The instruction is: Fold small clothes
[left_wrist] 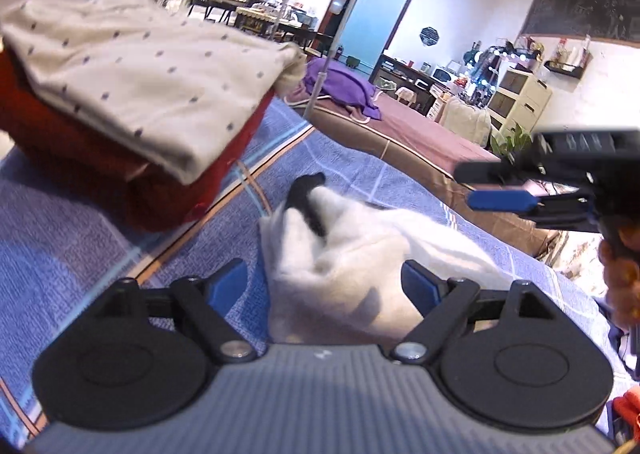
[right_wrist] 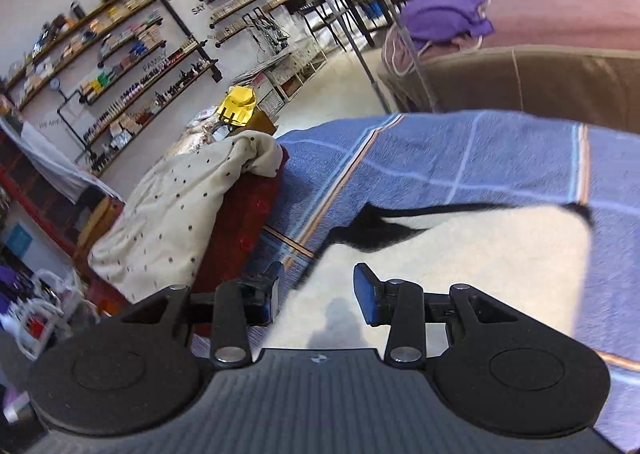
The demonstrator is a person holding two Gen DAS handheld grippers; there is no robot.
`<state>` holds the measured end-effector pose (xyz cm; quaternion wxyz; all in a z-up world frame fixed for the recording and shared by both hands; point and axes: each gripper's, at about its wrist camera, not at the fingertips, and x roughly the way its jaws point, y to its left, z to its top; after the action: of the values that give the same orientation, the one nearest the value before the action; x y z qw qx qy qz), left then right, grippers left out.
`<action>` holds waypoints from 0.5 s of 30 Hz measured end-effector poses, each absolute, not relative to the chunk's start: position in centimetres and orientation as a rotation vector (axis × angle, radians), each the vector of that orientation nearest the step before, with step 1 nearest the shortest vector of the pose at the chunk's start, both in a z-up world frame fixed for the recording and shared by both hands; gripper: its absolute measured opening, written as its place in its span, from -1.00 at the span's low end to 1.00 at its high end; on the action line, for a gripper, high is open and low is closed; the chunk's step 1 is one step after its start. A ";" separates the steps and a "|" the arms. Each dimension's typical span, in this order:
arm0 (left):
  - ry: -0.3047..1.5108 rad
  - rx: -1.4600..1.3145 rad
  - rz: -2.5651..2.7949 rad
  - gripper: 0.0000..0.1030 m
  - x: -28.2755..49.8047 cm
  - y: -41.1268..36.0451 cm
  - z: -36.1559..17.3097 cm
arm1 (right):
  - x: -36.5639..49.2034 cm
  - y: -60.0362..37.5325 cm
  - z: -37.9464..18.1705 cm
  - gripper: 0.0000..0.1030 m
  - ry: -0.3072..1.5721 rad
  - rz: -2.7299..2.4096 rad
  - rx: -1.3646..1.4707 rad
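A small white garment with black trim (left_wrist: 360, 250) lies bunched on the blue checked cloth (left_wrist: 80, 266). My left gripper (left_wrist: 324, 286) is open, its blue pads on either side of the garment's near part. My right gripper (left_wrist: 500, 189) shows in the left wrist view at the right, hovering above the garment's far side. In the right wrist view the white garment (right_wrist: 460, 254) lies flat under my open right gripper (right_wrist: 318, 290), with its black trim (right_wrist: 372, 230) just ahead of the fingertips.
A folded stack, a cream dotted garment (left_wrist: 132, 69) on a red one (left_wrist: 168, 197), sits at the left on the cloth; it also shows in the right wrist view (right_wrist: 172, 213). A brown bed with a purple cloth (left_wrist: 340, 81) lies beyond. Shelves (right_wrist: 120, 53) line the wall.
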<state>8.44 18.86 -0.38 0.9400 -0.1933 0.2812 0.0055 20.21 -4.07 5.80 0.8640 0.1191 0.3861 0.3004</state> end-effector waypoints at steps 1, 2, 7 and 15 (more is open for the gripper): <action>0.573 -0.385 0.014 0.62 8.4 18.5 0.0 | 19.6 -4.4 6.1 0.29 0.789 0.619 0.211; 0.571 -0.376 0.017 0.60 8.3 18.1 0.5 | 18.9 -4.7 6.2 0.27 0.768 0.611 0.173; 0.574 -0.310 -0.019 0.17 8.1 17.1 2.1 | 15.5 -5.8 5.9 -0.01 0.672 0.559 0.004; 0.628 -0.156 -0.040 0.11 11.3 14.2 0.7 | 13.5 -5.7 2.1 -0.12 0.682 0.543 -0.046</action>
<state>11.31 14.20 0.67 0.9479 -0.0765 0.3087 -0.0195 13.53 -5.68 2.10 0.9063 -0.0222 0.3304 0.2627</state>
